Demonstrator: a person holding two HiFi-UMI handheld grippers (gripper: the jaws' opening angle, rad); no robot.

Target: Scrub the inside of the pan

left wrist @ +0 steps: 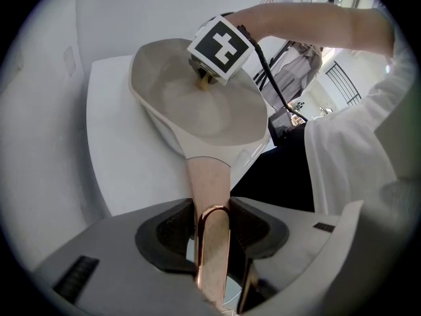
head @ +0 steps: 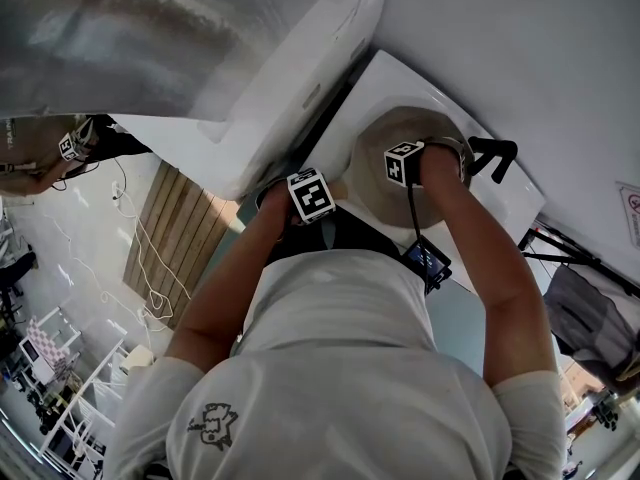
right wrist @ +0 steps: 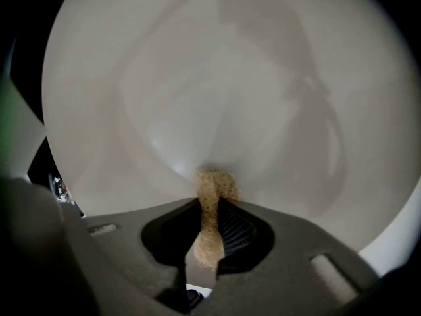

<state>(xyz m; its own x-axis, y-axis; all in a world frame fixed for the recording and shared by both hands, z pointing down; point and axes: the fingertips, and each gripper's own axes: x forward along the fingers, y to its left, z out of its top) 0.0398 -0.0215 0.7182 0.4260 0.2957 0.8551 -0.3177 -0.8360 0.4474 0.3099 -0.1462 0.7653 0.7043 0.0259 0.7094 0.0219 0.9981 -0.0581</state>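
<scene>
My left gripper clamps the copper handle of the pan on the white counter; my right gripper pinches a tan scrub pad against its inner wall.

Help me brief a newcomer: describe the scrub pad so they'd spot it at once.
On the white counter sits a wide, pale pan, its coppery handle clamped by the left gripper. Inside the pan, the right gripper pinches the pad, whose tip rests against the pan's inner surface. It is the only rough, tan thing there; everything around it is smooth.
</scene>
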